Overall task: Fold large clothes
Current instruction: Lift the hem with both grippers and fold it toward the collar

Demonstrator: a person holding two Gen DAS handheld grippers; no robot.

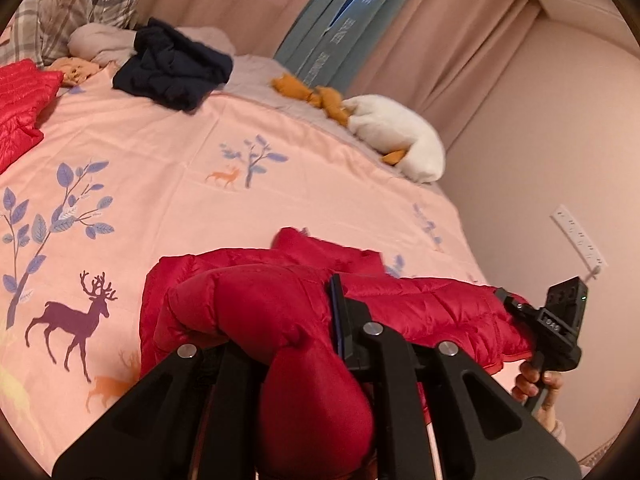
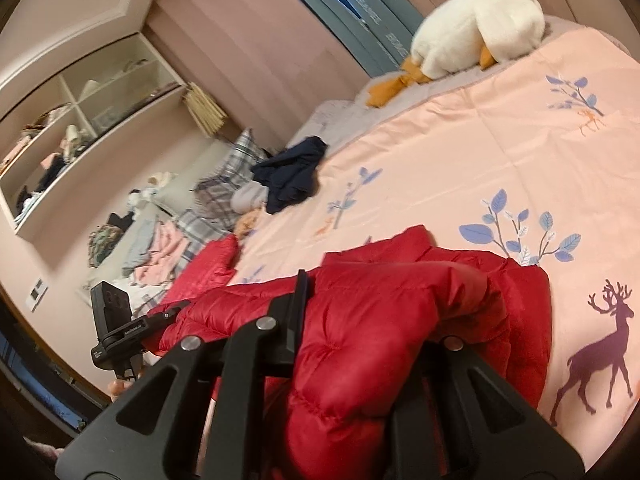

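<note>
A red puffer jacket point(image 1: 420, 308) hangs between both grippers over the near edge of the pink bed point(image 1: 200, 152). My left gripper point(image 1: 296, 320) is shut on a bunched fold of the jacket, which bulges between its fingers. My right gripper point(image 2: 360, 312) is shut on another part of the same jacket point(image 2: 360, 344). The right gripper also shows in the left wrist view point(image 1: 556, 328), at the jacket's right end. The left gripper shows at the left of the right wrist view point(image 2: 116, 320). The jacket covers most of both grippers' fingertips.
A second red quilted garment point(image 1: 20, 104) lies at the bed's far left. A dark navy garment point(image 1: 172, 68), plaid pillows point(image 1: 72, 12) and a white plush goose point(image 1: 400, 136) lie along the bed's far side. Curtains and a wall stand behind; shelves point(image 2: 80, 120) are at the left.
</note>
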